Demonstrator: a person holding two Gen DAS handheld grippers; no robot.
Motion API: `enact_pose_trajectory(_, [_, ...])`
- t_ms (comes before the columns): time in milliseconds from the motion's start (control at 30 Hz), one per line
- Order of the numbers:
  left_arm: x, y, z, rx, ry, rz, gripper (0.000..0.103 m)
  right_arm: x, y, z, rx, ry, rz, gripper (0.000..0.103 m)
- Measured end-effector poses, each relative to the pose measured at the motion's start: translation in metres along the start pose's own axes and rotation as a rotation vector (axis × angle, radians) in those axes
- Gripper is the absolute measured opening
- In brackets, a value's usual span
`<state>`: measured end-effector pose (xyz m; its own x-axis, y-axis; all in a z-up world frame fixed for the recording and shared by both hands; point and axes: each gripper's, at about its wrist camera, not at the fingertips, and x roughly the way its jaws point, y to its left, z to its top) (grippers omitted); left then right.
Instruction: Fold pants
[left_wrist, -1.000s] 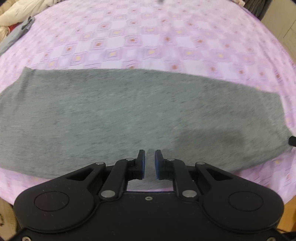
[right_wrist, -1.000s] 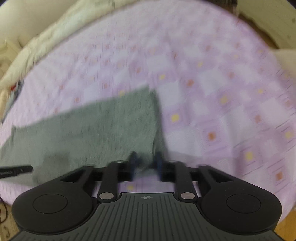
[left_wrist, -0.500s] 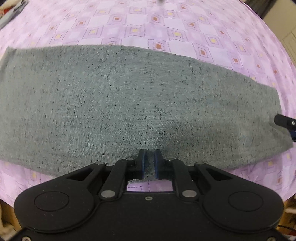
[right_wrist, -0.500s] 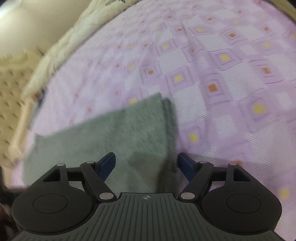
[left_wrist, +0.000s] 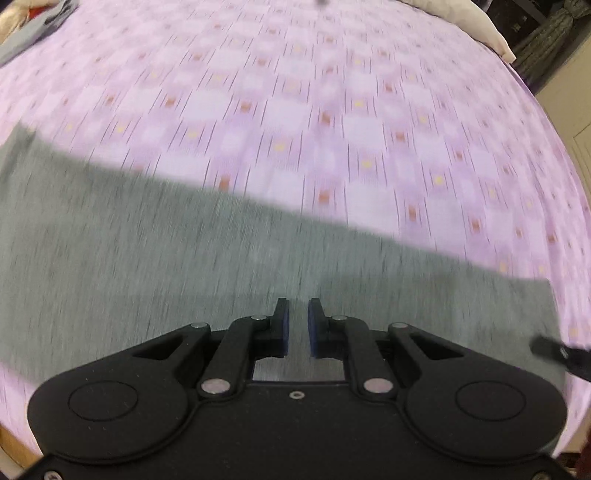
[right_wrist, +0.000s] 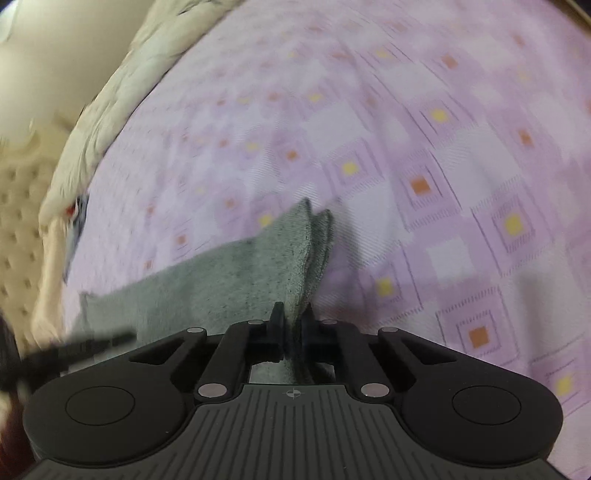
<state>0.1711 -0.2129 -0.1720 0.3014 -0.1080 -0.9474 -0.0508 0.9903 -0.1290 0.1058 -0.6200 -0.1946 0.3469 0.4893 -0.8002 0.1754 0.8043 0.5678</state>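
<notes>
Right gripper angled steeply down, closing on grey pants edge, wide apart half a second ago; left gripper over pants, slightly parted, empty.

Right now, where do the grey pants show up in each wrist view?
Left wrist: pants span the lower half, left edge to far right, under the left gripper.
Right wrist: pants lie lower left; their end is pinched in the closing right gripper.
Shared landmark: purple checked bedsheet.

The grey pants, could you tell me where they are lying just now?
The grey pants lie flat across the purple patterned bedsheet; in the right wrist view, the right gripper is closing on their end.
</notes>
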Motion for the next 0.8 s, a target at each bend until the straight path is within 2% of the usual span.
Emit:
enact_pose_trajectory(67, [0.012,-0.004,0.014,0.018,-0.004,0.02,0.018,-0.008,0.015,0.001,-0.061,-0.012,-0.008,0.008])
enact_pose_trajectory(167, [0.037,-0.006,0.016,0.012,0.024,0.062,0.017,-0.019,0.03,0.004,-0.097,-0.032,0.004,0.008])
enact_pose_trajectory(200, [0.04,-0.006,0.019,0.009,0.005,0.068,0.017,-0.022,0.033,0.006,-0.103,-0.038,0.012,0.008])
enact_pose_trajectory(267, [0.042,-0.009,0.028,0.02,0.004,0.08,0.015,-0.027,0.039,0.008,-0.114,-0.039,0.016,0.008])
enact_pose_trajectory(367, [0.031,-0.01,0.025,0.033,-0.015,0.085,0.015,-0.029,0.046,0.011,-0.132,-0.039,0.013,0.008])
enact_pose_trajectory(467, [0.01,-0.005,0.005,0.029,-0.029,0.056,0.015,-0.028,0.049,0.012,-0.136,-0.04,0.008,0.008])
enact_pose_trajectory(567, [0.007,-0.003,-0.026,0.049,0.034,0.024,0.015,-0.025,0.051,0.013,-0.125,-0.041,-0.001,0.008])
enact_pose_trajectory(700, [0.005,-0.002,-0.083,0.104,0.125,0.011,0.015,-0.024,0.054,0.013,-0.117,-0.04,-0.02,0.008])
enact_pose_trajectory(800, [-0.007,-0.001,-0.106,0.152,0.11,0.004,0.015,-0.022,0.06,0.012,-0.12,-0.045,-0.032,0.008])
